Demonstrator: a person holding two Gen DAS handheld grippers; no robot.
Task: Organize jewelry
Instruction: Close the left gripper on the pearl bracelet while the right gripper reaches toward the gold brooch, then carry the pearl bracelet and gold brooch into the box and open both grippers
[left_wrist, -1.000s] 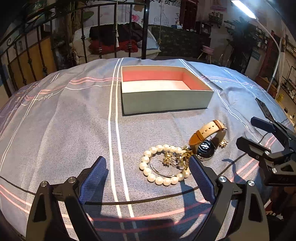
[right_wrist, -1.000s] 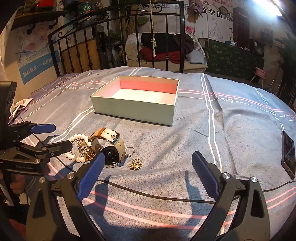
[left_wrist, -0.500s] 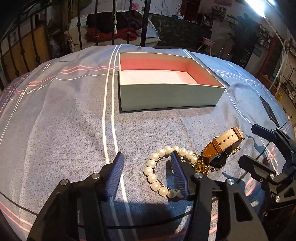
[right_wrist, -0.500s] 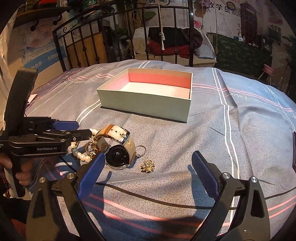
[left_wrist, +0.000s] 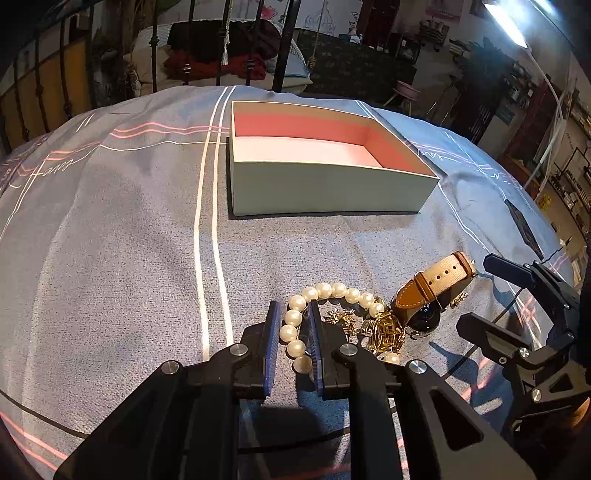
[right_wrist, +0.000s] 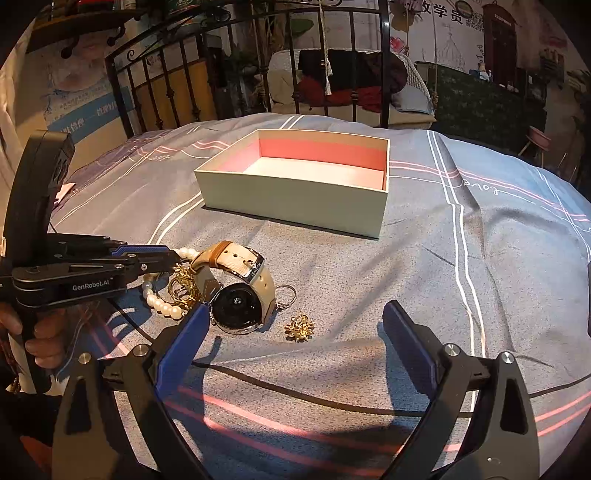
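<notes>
A pearl bracelet (left_wrist: 325, 290) lies on the grey bedcover, tangled with gold chains (left_wrist: 384, 328). My left gripper (left_wrist: 293, 306) straddles the bracelet's left side, its jaws closing, with the blue pads against the pearls. Beside the pile lies a watch (right_wrist: 236, 306) with a tan strap, a small ring (right_wrist: 286, 293) and a gold flower brooch (right_wrist: 300, 326). My right gripper (right_wrist: 297, 308) hangs open just above the brooch and holds nothing. An open box (left_wrist: 332, 192), pale green outside and pink inside, stands further back, with nothing in it. In the right wrist view the left gripper (right_wrist: 173, 254) comes in from the left, held by a hand.
A dark phone (left_wrist: 524, 225) lies on the bedcover to the right. A black iron bed rail (right_wrist: 258, 74) runs along the far side, with cushions and clothes behind it. Bare striped bedcover (left_wrist: 129, 240) spreads to the left of the box and the jewelry.
My left gripper went from wide open to closed around the left side of the pearl bracelet, moving forward and down. The right gripper stayed open, shifting only slightly.
</notes>
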